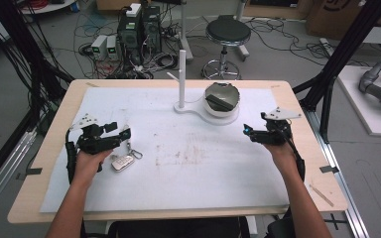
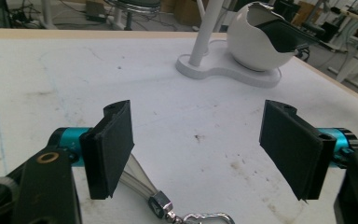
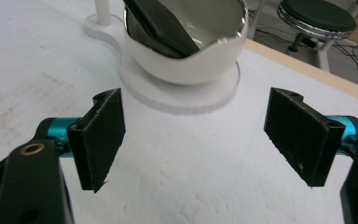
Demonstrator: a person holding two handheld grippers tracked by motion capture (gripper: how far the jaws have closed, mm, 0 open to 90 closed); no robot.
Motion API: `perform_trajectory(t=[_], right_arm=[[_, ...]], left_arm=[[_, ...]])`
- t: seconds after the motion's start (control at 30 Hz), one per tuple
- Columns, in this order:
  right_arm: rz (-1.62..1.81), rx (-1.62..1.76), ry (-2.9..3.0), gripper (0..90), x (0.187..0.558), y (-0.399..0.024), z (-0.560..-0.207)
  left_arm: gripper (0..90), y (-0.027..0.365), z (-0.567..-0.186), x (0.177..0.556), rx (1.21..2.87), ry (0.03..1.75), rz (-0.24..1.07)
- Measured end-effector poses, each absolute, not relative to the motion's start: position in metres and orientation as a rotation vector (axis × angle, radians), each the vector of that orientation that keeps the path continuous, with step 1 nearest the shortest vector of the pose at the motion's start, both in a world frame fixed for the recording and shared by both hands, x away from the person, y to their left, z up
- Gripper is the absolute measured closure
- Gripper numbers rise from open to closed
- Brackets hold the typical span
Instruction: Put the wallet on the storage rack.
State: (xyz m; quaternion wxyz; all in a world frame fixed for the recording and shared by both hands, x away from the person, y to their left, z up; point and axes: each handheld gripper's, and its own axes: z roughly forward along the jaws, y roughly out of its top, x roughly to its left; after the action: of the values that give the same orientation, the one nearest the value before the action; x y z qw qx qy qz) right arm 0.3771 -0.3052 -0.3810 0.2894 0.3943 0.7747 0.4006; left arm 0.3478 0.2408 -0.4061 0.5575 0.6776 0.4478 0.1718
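Observation:
A silver key fob [image 1: 123,161] on a ring with a clip lies on the white mat, just right of my left hand. My left gripper [image 1: 120,131] hovers over it, open; in the left gripper view the fob's strap [image 2: 137,176] and clip [image 2: 206,218] lie below the left jaw, and nothing is between the pads of the left gripper [image 2: 200,149]. A white bowl [image 1: 222,105] on a white base holds a flat dark object [image 3: 161,25]. My right gripper [image 1: 254,125] stands open to the right of the bowl [image 3: 186,63], and the right gripper [image 3: 196,140] has an empty gap.
A white post [image 1: 182,74] rises from the bowl's base [image 2: 223,70] at the mat's far middle. The wooden table edge [image 1: 297,99] runs close to my right hand. Behind the table stand a round stool [image 1: 227,32] and computer cases [image 1: 139,29] among cables.

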Motion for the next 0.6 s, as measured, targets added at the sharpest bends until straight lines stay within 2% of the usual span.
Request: perform_trajectory(t=[0.2,0.6], right_arm=[[1.056,1.061,2.073,20.8,0.369,-0.313,-0.396],[1.050,1.064,2.066,20.9,0.367,-0.315,-0.396]], left_arm=[[22.3,0.243,-0.410,0.344,1.595,1.053,0.448],[22.3,0.247,-0.410,0.341,1.571,1.086,0.483]])
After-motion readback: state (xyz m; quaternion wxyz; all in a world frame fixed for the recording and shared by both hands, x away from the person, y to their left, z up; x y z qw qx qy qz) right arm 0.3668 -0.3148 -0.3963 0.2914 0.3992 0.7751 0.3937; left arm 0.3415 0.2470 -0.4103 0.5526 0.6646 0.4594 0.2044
